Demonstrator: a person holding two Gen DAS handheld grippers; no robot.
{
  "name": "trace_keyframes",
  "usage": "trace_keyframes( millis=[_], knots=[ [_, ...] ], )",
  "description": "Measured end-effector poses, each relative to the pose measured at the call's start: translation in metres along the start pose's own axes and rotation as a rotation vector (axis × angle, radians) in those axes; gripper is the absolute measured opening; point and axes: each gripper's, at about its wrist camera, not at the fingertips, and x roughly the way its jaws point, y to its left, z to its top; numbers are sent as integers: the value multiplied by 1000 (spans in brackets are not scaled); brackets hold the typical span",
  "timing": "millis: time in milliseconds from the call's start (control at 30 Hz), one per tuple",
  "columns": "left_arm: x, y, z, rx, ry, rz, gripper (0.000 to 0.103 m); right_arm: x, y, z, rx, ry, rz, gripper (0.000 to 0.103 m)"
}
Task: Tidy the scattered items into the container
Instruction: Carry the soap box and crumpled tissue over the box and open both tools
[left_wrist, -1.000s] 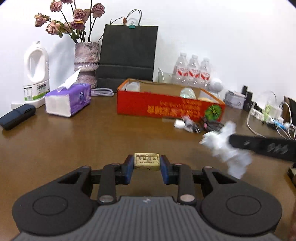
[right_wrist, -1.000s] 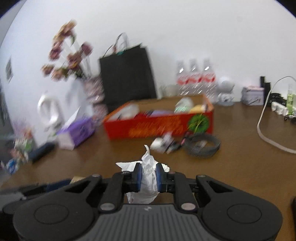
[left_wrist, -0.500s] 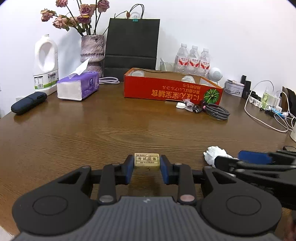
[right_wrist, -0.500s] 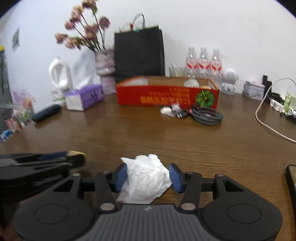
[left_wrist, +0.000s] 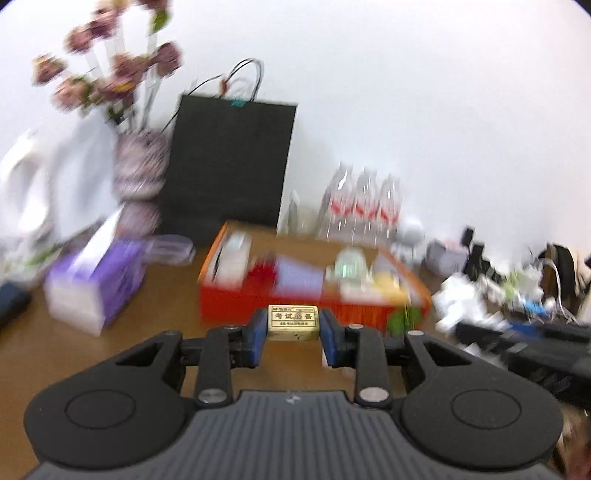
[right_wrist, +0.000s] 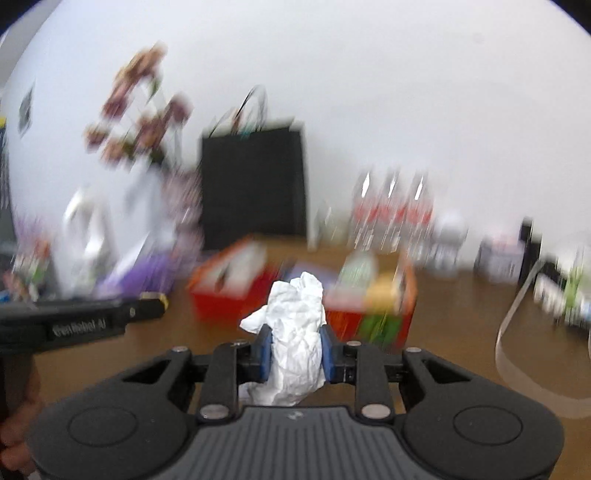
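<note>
The left hand-held gripper (left_wrist: 293, 334) pinches a small yellowish eraser (left_wrist: 293, 322) with printed characters between its blue pads (left_wrist: 256, 338), the block held level at the fingertips and clear of the table (left_wrist: 92, 350). The right hand-held gripper (right_wrist: 295, 350) is clamped on a crumpled white tissue (right_wrist: 295, 332) that bulges above and below its pads (right_wrist: 265, 349). Straight ahead of both lies the red cardboard box (left_wrist: 236, 306), an open container already holding several blurred items, white, purple and yellow; what they are cannot be told through the motion blur. From the left wrist view the right hand-held gripper and its tissue appear off to the right, near the box's green-marked corner; from the right wrist view the left hand-held gripper reaches in from the left with the eraser at its tip. Left of the box sits a purple tissue pack (left_wrist: 92, 288), and beyond it a vase of dried roses (left_wrist: 138, 166). Behind the box stands a black paper bag (left_wrist: 229, 162), with three water bottles (left_wrist: 364, 206) to its right, and a white cable (right_wrist: 517, 350) curls on the table at far right.
</note>
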Motion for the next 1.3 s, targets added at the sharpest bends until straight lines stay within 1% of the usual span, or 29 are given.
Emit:
trace_keyframes(
  millis=[67, 100, 133, 200, 233, 267, 333, 400, 433, 467, 533, 600, 633, 667, 700, 733, 800, 867, 900, 933, 967, 1000, 1067, 1100, 1167, 1200, 1233, 1267, 1300],
  knots=[
    [43, -2, 38, 2, 5, -16, 31, 33, -25, 41, 26, -1, -15, 25],
    [65, -4, 52, 4, 9, -22, 31, 52, -36, 57, 43, 17, -14, 26],
    [88, -5, 63, 4, 13, -16, 31, 78, -50, 73, 63, 58, -6, 26],
    [143, -8, 80, 24, 61, -5, 31, 130, -68, 93, 91, 144, -8, 26],
    [170, -10, 85, 35, 101, 5, 31, 160, -73, 99, 92, 207, 0, 26],
    [201, -12, 90, 40, 158, 15, 31, 188, -77, 102, 95, 258, 11, 26],
    [247, -19, 93, 52, 251, 14, 31, 238, -77, 99, 72, 359, 18, 26],
    [286, -28, 89, 99, 324, 21, 31, 281, -73, 91, 17, 445, -25, 26],
    [301, -31, 84, 112, 354, 40, 31, 302, -72, 83, 0, 501, -44, 26],
    [315, -32, 80, 114, 391, 62, 32, 316, -73, 75, -8, 542, -54, 26],
    [338, -31, 72, 122, 454, 73, 32, 336, -69, 57, -44, 601, -73, 26],
    [351, -28, 64, 127, 493, 79, 34, 344, -66, 50, -64, 608, -79, 28],
    [355, -27, 62, 120, 515, 69, 36, 346, -65, 50, -70, 605, -80, 28],
    [356, -25, 62, 111, 532, 54, 45, 348, -65, 50, -73, 607, -74, 33],
    [355, -24, 62, 108, 537, 42, 49, 349, -66, 51, -73, 612, -67, 37],
    [352, -25, 64, 112, 530, 31, 49, 350, -69, 53, -68, 616, -58, 39],
    [341, -26, 73, 128, 505, 15, 54, 351, -76, 63, -36, 608, -41, 44],
    [328, -25, 87, 140, 484, 14, 59, 337, -89, 76, 36, 582, -22, 50],
    [320, -25, 94, 146, 474, 24, 64, 329, -93, 85, 71, 570, -13, 55],
    [314, -24, 102, 147, 473, 38, 67, 321, -97, 94, 99, 561, -6, 57],
    [308, -23, 110, 138, 481, 55, 73, 314, -99, 102, 117, 559, -5, 60],
    [303, -21, 116, 125, 497, 69, 77, 309, -100, 108, 126, 563, -9, 62],
    [290, -17, 125, 102, 542, 82, 80, 294, -100, 120, 148, 569, -24, 63],
    [283, -16, 128, 98, 562, 89, 83, 286, -100, 125, 162, 572, -27, 66],
    [263, -13, 131, 97, 562, 111, 86, 266, -101, 130, 181, 568, -20, 70],
    [250, -12, 130, 91, 532, 125, 88, 255, -98, 131, 177, 547, -23, 70],
    [231, -12, 128, 84, 468, 137, 89, 240, -93, 131, 160, 498, -32, 70],
    [212, -13, 123, 84, 379, 136, 93, 226, -86, 130, 132, 433, -46, 70],
    [193, -14, 117, 91, 269, 117, 100, 211, -78, 124, 93, 345, -67, 70]
  ],
)
